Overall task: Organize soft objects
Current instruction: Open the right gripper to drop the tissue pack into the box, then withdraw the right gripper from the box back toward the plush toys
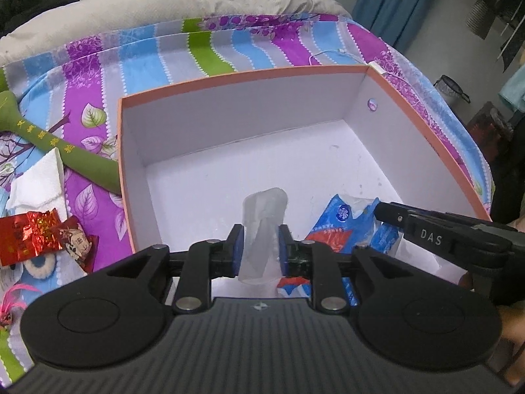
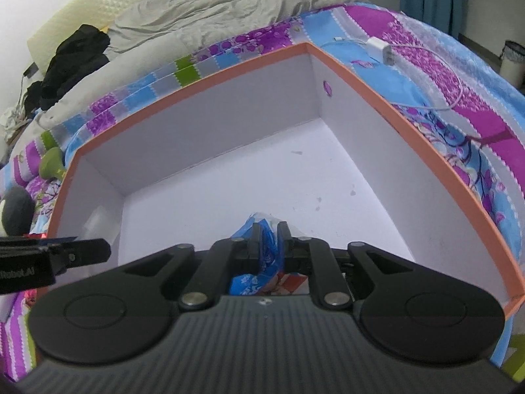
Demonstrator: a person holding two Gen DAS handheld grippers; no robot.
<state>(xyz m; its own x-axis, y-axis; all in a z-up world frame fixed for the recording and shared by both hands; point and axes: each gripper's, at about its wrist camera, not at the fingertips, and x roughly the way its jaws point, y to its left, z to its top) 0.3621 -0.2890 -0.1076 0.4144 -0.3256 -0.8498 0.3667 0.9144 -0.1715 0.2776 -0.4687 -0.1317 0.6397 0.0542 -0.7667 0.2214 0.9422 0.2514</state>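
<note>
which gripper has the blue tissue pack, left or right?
The right gripper: its fingers pinch the blue tissue pack over the orange box. The left gripper holds a translucent whitish plastic piece instead.

White charger brick with its cable (image 2: 384, 51) sits on the striped purple bedsheet (image 1: 229, 42). Rumpled grey duvet (image 2: 213, 10) behind, black clothes (image 2: 75, 55) piled on it.
</note>
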